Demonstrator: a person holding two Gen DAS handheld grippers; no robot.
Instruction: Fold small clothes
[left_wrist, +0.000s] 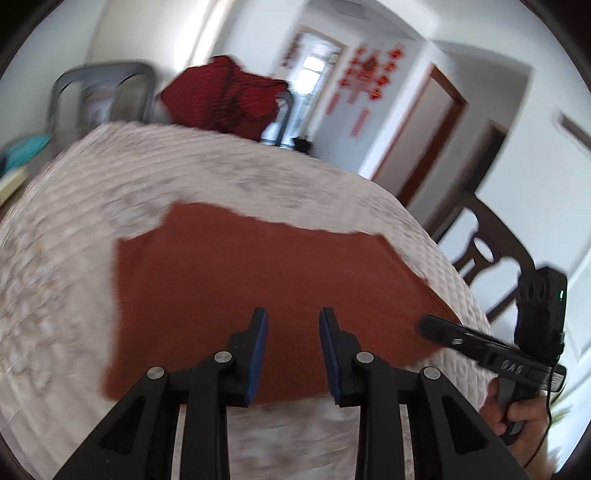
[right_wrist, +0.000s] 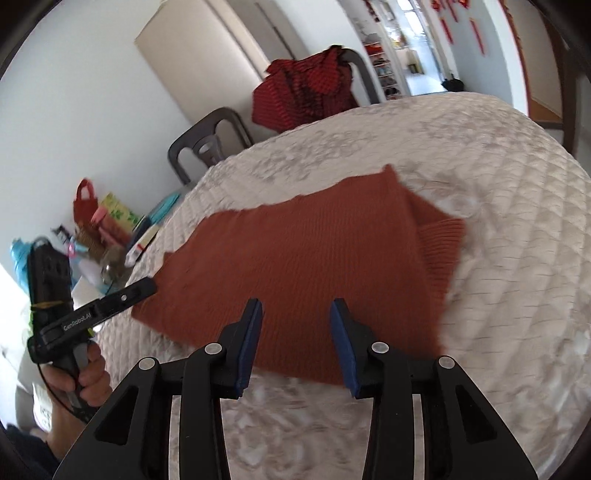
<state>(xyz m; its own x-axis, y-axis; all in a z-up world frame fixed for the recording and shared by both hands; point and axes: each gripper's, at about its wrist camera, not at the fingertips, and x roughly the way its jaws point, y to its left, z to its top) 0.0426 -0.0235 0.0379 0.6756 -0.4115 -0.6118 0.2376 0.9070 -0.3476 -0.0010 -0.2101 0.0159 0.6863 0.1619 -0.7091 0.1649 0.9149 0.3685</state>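
Rust sweater (left_wrist: 251, 295) lies folded flat on the quilted desk (left_wrist: 110, 192), at 12 o'clock of both grippers. Left gripper (left_wrist: 293, 317) fingers spread, empty. Right gripper (right_wrist: 297, 308) fingers spread, empty, above the sweater's near edge.

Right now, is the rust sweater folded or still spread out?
Folded. The rust sweater lies as a compact block on the quilted table cover, with a ribbed layer showing beneath its right edge. No sleeves stick out.

A: Left gripper (left_wrist: 291, 314), right gripper (right_wrist: 295, 304) look?
B: Black plastic, blue pads (right_wrist: 341, 334), silver screws. White "GenRobot.AI" marking, black cable, green LED, bare-skinned hands (right_wrist: 83, 384).
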